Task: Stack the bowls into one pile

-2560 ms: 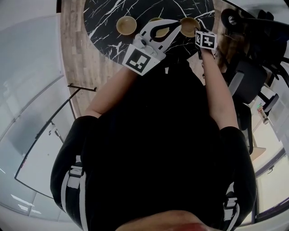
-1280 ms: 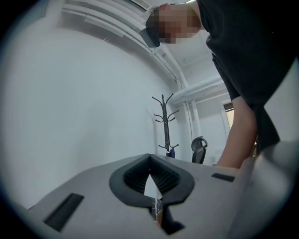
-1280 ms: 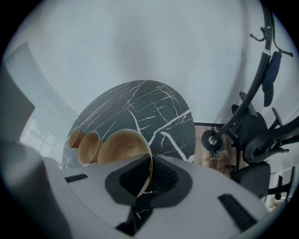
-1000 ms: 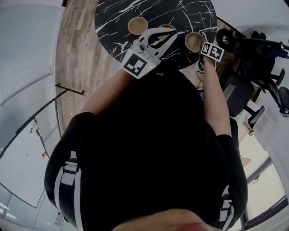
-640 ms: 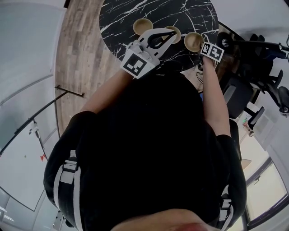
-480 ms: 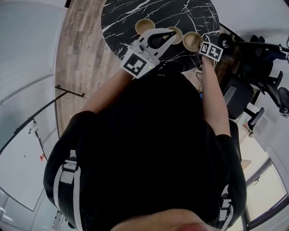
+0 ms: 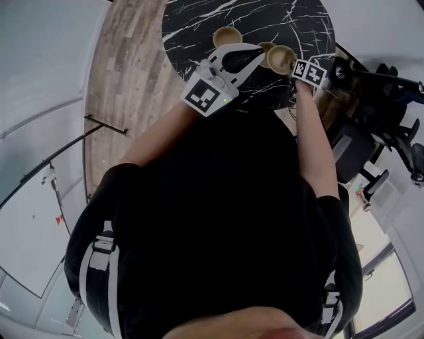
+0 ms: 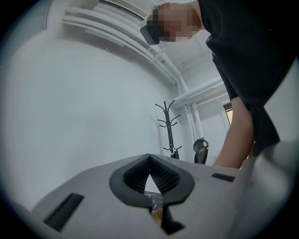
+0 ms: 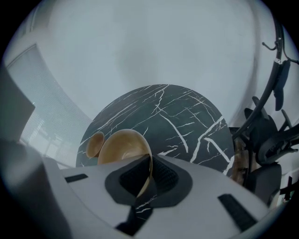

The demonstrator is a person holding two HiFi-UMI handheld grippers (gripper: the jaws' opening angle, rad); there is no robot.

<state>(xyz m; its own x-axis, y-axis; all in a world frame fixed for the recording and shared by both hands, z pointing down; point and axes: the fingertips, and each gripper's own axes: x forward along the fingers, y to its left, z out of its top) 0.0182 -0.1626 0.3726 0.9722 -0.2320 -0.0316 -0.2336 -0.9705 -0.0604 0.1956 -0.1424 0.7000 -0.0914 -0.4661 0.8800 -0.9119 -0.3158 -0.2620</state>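
Note:
Three tan bowls are over the round black marble table (image 7: pixel 265 16). In the head view one bowl (image 7: pixel 226 36) sits at the left, and a second bowl (image 7: pixel 265 47) is half hidden behind my left gripper (image 7: pixel 260 52). My right gripper (image 9: pixel 148 170) is shut on the rim of the third bowl (image 9: pixel 122 145), tilted, which sits right against the second one in the head view (image 7: pixel 281 58). Another bowl (image 9: pixel 95 144) shows to its left on the table. My left gripper (image 8: pixel 149 156) points level, its jaw tips meeting with nothing between them.
Black office chairs (image 7: pixel 381 86) crowd the table's right side and also show in the right gripper view (image 9: pixel 268 140). Wooden floor (image 7: pixel 132 73) lies left of the table. A coat rack (image 8: pixel 169 126) stands by the white wall.
The right gripper has carried its bowl leftward until it meets the middle bowl. The left gripper has shifted along the table's near edge, still shut.

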